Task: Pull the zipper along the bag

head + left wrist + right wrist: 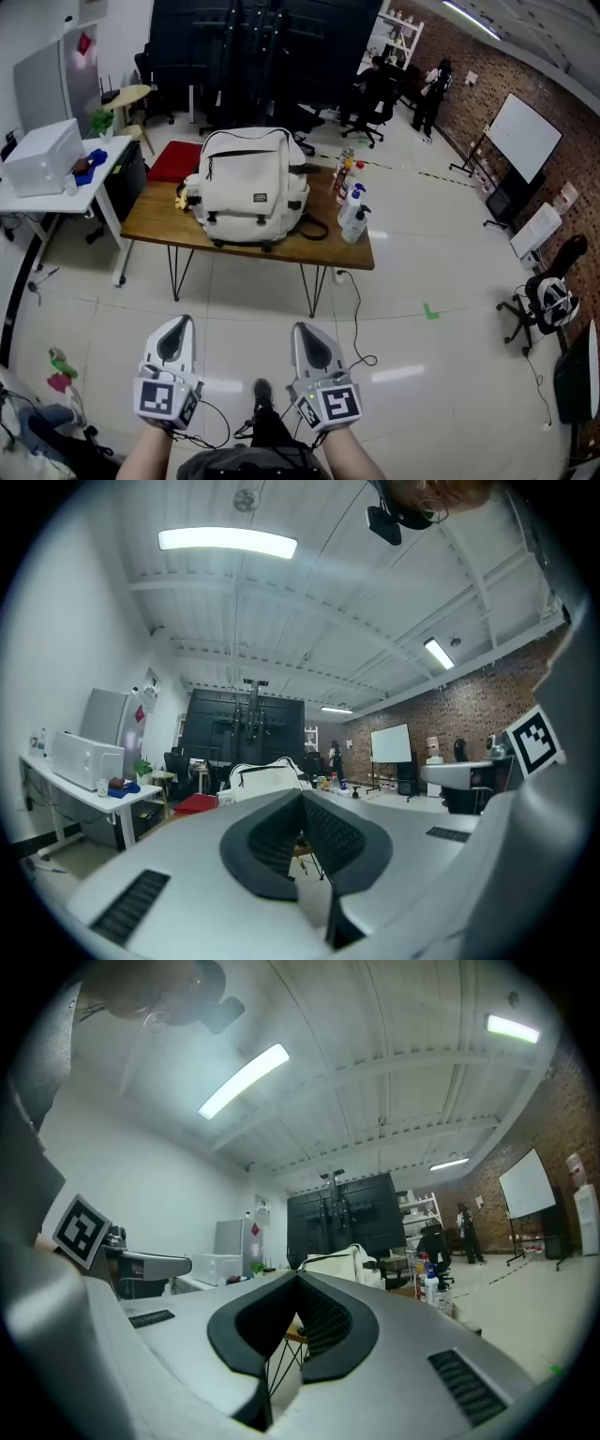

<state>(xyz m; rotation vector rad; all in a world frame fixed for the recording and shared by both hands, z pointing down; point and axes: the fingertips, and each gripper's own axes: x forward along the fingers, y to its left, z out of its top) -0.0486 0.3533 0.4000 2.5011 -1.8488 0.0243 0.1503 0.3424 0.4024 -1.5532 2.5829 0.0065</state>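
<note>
**Both grippers held shut and empty, well short of the bag**

The left gripper (177, 324) and the right gripper (306, 330) are carried side by side close in front of the person. They are pointed roughly level towards the wooden table (150, 221). In each gripper view the two ribbed pads are seen pressed together at the tips with nothing caught between them. This closed carry is judged to be a resting pose for the approach, since nothing is yet within reach.

The white bag (248, 187) is stood upright about the middle of the table, its base near the front edge and its front turned towards the person. That placing leaves the dark zipper line (245, 152) across its upper part exposed to both grippers. The zipper pull is too small to be made out.

A cluster of bottles (353, 210) is stood at the table's right edge, just beside the bag, so little room is left on that side. Open floor lies between the grippers and the table, and the task is judged not yet begun.
</note>
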